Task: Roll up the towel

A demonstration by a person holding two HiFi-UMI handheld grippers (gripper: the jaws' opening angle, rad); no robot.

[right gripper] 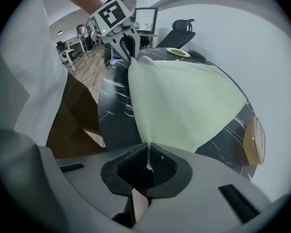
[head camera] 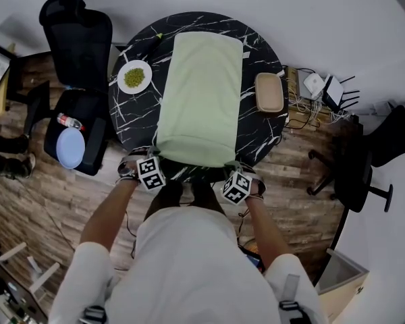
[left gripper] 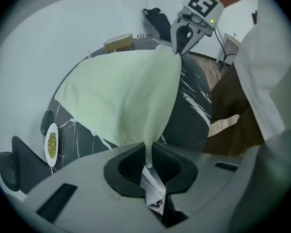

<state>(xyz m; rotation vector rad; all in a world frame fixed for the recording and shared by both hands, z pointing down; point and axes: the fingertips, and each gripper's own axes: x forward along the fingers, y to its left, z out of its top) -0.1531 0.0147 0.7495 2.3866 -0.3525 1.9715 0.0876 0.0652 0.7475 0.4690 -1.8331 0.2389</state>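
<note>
A pale green towel point(head camera: 201, 100) lies lengthwise on the round black marble table point(head camera: 131, 123), its near edge hanging at the table's front rim. My left gripper point(head camera: 158, 160) is at the towel's near left corner. In the left gripper view its jaws point(left gripper: 148, 161) are shut on that corner of the towel point(left gripper: 126, 91). My right gripper point(head camera: 233, 170) is at the near right corner. In the right gripper view it point(right gripper: 149, 164) is shut on the towel point(right gripper: 184, 101) there. Each gripper sees the other pinching the far end of the lifted edge: right gripper point(left gripper: 180, 42), left gripper point(right gripper: 128, 50).
A white plate of green food point(head camera: 134, 77) sits on the table left of the towel, a wooden tray point(head camera: 269, 92) to its right. A black office chair point(head camera: 77, 39) stands at the left, another chair point(head camera: 354, 174) at the right, with cables and devices point(head camera: 324, 90) behind the table.
</note>
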